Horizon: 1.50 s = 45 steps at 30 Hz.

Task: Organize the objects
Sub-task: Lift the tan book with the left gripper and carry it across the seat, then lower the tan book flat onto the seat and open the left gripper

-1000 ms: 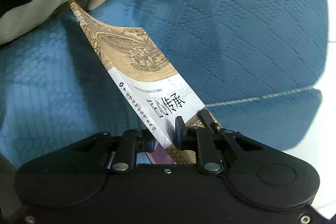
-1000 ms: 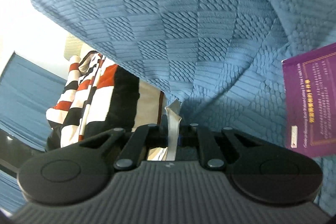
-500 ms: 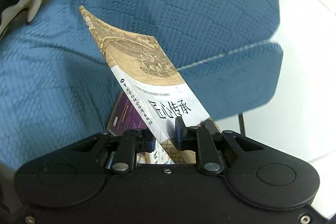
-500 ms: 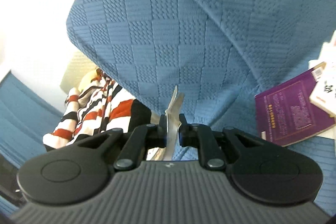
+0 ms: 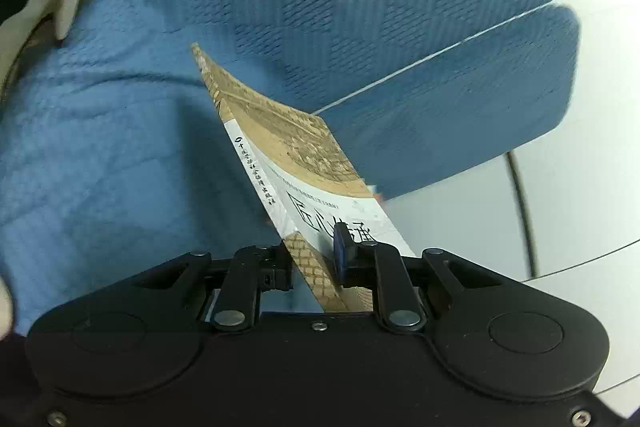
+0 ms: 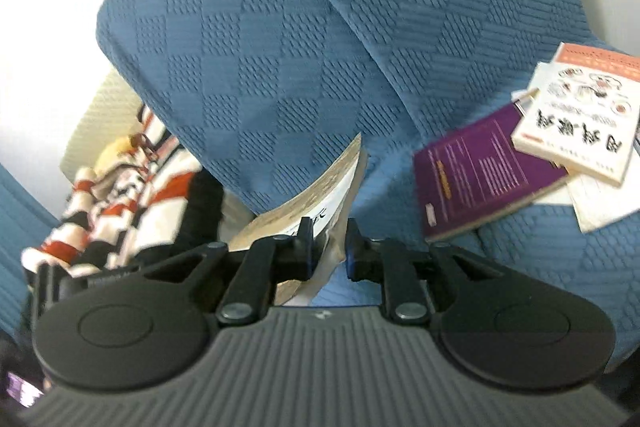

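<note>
I have the thin tan-and-white paperback with black Chinese lettering (image 5: 304, 183) pinched in my left gripper (image 5: 312, 259), jaws closed on its lower corner so it stands tilted in the air above the blue quilted sofa seat (image 5: 100, 167). My right gripper (image 6: 328, 247) straddles the same book's other edge (image 6: 320, 195); its jaws are opening, and the blurred view does not let me say whether the pads still touch the cover, though I think they have let go.

On the seat to the right, a purple paperback (image 6: 480, 179) lies flat with a white cookbook-style paperback with an orange top band (image 6: 576, 115) partly on top of it, some loose white sheets (image 6: 600, 203) beneath. I judge that the stack is started, with the tan book yet to join it. A red, white and black striped garment (image 6: 120, 195) sits bunched at the sofa's far end, untouched.
</note>
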Available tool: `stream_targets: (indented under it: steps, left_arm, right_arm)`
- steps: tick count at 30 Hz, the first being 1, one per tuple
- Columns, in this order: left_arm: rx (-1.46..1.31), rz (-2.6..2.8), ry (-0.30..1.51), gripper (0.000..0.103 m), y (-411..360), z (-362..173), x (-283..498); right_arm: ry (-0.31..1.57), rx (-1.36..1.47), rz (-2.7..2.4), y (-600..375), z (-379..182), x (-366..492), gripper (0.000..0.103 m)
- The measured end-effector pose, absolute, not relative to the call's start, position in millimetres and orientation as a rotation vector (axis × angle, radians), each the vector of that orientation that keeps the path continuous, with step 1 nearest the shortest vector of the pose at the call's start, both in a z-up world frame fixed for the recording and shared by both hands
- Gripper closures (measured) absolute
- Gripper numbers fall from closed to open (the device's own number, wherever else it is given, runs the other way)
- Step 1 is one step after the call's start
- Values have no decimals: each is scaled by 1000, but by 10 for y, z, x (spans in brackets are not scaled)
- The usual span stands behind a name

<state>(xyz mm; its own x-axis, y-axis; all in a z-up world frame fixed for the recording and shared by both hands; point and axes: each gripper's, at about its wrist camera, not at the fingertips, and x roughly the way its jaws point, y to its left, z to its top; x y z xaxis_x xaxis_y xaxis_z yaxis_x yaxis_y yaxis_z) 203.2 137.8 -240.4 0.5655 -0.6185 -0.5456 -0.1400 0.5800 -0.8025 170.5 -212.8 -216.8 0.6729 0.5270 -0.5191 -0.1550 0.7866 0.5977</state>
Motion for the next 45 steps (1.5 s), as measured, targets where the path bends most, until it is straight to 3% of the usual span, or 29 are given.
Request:
stream_targets:
  steps: [24, 28, 32, 38, 45]
  left_arm:
    - [-618, -182, 1196, 86, 1231, -3356, 1828]
    - [-572, -166, 1197, 81, 1190, -3325, 1834]
    - [-512, -125, 1209, 56, 1157, -3248, 1784]
    - [-469, -54, 1160, 53, 1190, -2997, 1630]
    - [-429, -89, 1035, 53, 1012, -2363, 1427]
  right_arm:
    - [1075, 465, 344, -1786, -3349, 1226, 82]
    - [1082, 475, 344, -1797, -3389, 1225, 82]
    - [1103, 477, 317, -1833, -3373, 1254, 79]
    - [1084, 421, 288, -1985, -3212, 1237, 79]
    - [945, 332, 331, -2156, -2586, 1152, 79]
